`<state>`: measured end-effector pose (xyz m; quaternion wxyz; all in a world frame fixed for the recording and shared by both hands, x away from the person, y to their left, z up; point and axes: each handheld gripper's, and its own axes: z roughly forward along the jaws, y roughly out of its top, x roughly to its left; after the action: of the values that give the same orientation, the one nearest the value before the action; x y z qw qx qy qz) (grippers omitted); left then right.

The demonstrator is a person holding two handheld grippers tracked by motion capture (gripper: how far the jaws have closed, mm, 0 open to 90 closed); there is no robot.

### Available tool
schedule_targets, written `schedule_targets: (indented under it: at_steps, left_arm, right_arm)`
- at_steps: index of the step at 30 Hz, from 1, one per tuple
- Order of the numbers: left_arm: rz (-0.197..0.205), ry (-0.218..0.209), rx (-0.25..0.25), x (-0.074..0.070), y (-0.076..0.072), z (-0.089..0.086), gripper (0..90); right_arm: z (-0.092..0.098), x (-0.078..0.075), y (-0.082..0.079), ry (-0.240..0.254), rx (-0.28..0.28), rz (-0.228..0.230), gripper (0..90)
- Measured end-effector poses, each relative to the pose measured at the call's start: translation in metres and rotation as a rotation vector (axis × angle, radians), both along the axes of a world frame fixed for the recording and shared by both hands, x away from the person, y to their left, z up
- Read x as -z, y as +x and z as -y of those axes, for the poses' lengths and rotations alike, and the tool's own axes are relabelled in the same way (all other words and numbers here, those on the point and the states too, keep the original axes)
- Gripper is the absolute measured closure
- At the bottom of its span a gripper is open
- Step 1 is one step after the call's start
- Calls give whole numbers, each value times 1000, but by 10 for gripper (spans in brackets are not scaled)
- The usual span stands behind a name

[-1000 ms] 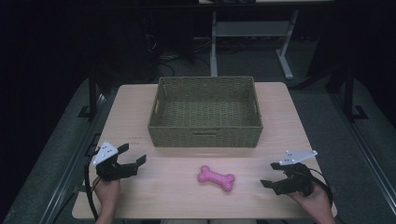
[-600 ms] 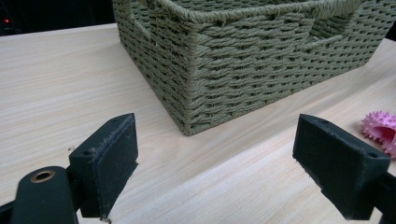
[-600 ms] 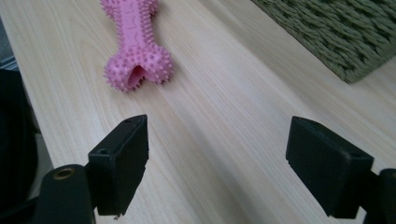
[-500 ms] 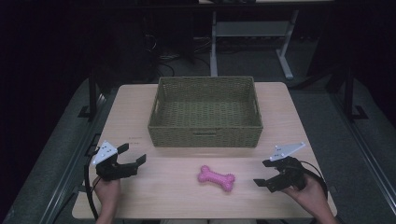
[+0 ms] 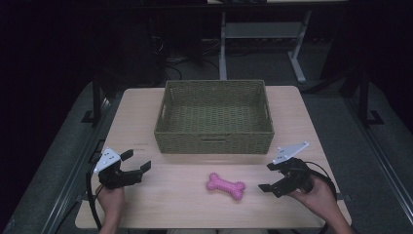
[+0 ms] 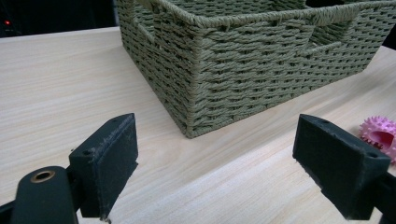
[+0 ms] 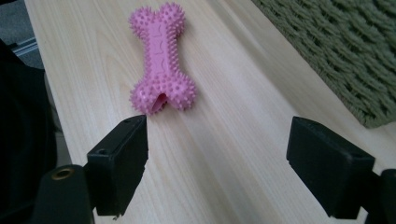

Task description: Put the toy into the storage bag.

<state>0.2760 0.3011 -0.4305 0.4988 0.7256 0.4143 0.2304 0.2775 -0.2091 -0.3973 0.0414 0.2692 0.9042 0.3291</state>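
Here is the pink bone toy (image 5: 226, 186) lying flat on the wooden table (image 5: 136, 117), down near the front edge and a touch right of centre, with its long axis running roughly from ten o'clock to four o'clock in the high view. The right gripper (image 5: 272, 177) sits at three o'clock from the toy, near it but clear of it, with its jaws spread wide and nothing between them. Through the right gripper view, the bone toy (image 7: 161, 60) lies just ahead of the jaws, toward eleven o'clock, its spiky near end close to the tip of the left-hand jaw, not touching. The person's right hand (image 5: 316, 195) wraps the gripper body from behind.

Over on the other side, the left gripper (image 5: 139, 162) rests at nine o'clock from the toy, well apart from it, jaws also wide open and holding nothing. Its view looks at a corner of the woven green basket (image 6: 243, 60), and the toy (image 6: 380, 135) peeks in at three o'clock.

The basket (image 5: 214, 141) stands at twelve o'clock from the toy, in the middle of the table.
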Motion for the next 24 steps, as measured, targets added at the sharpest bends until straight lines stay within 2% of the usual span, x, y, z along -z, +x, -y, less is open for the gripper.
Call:
schedule_targets:
  at_steps: [8,12,17,24]
  left_arm:
    - [-1,3,0,0,0,0,136]
    - [3,15,0,-1,0,1,136]
    - [3,14,2,-1,0,1,136]
    - [5,10,-5,-1,0,-2,136]
  right_arm:
    - [-15,-7,7,-19,-36,-15,203]
    - [-22,-12,9,-25,-57,-1,196]
    - [-32,-12,12,-52,-85,-17,195]
    - [-47,-12,16,-68,-132,-18,194]
